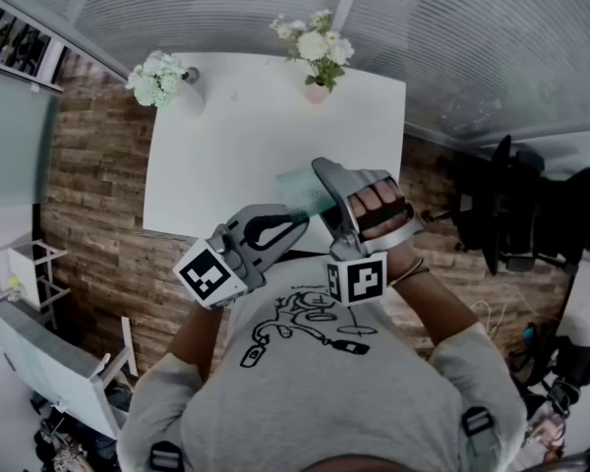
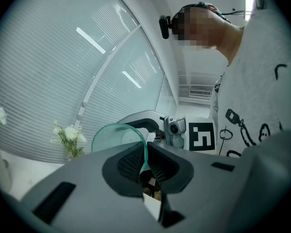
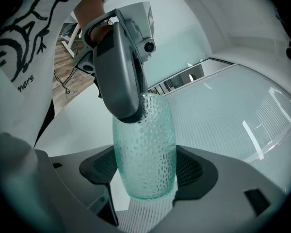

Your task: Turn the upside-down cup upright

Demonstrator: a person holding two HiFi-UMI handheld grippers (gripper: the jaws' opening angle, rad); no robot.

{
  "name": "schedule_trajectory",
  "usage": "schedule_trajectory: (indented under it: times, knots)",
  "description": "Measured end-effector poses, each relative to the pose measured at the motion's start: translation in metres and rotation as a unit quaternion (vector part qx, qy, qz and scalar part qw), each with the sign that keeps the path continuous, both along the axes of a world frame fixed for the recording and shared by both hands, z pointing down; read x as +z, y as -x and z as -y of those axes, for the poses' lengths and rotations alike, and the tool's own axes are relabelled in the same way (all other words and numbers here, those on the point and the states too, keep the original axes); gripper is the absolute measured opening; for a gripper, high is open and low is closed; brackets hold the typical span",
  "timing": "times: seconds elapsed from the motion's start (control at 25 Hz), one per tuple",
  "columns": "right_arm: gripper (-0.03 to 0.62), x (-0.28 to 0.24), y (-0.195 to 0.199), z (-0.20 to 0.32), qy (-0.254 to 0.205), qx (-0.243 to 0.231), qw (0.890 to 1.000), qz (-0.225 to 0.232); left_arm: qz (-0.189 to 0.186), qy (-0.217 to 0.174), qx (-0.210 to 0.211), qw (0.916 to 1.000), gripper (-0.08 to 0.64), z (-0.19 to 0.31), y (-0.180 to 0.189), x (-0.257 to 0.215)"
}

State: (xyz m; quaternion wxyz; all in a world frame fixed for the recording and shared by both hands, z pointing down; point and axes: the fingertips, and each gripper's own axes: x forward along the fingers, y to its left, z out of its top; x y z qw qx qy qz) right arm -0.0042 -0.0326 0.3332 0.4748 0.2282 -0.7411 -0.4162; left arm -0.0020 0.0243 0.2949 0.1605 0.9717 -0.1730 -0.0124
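Observation:
A pale green dimpled glass cup (image 1: 297,191) hangs in the air over the near edge of the white table (image 1: 226,155), held by both grippers. My left gripper (image 1: 300,222) is shut on the cup's thin rim wall (image 2: 144,154), with one jaw inside the mouth and one outside. My right gripper (image 1: 323,183) reaches over the cup. The cup's body (image 3: 145,149) fills the gap between the right gripper's (image 3: 145,171) pads, and both pads touch its sides. In the right gripper view the left gripper (image 3: 131,111) clamps the cup's far end.
Two vases of white flowers (image 1: 315,52) (image 1: 160,79) stand at the table's far edge. A black chair (image 1: 516,205) is on the right and a white shelf unit (image 1: 29,264) on the left, both on the wooden floor.

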Motion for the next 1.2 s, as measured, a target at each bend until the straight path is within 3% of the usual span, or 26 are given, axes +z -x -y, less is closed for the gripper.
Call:
schedule_trajectory:
  times: [0.4,0.8,1.2]
  knots:
    - [0.360,-0.001,0.000,0.001,0.012,0.012,0.999,0.032,0.031,-0.039,-0.020,0.9986,0.035,0.001,0.000,-0.003]
    - [0.360,-0.001,-0.001,0.002,0.071,0.037,0.990,0.113,0.004,-0.052,-0.040,0.9978,0.056,0.002,0.009,-0.017]
    - [0.361,-0.006,0.004,0.001,0.141,0.057,0.965,0.214,-0.017,-0.073,-0.067,0.9949,0.115,0.006,0.019,-0.031]
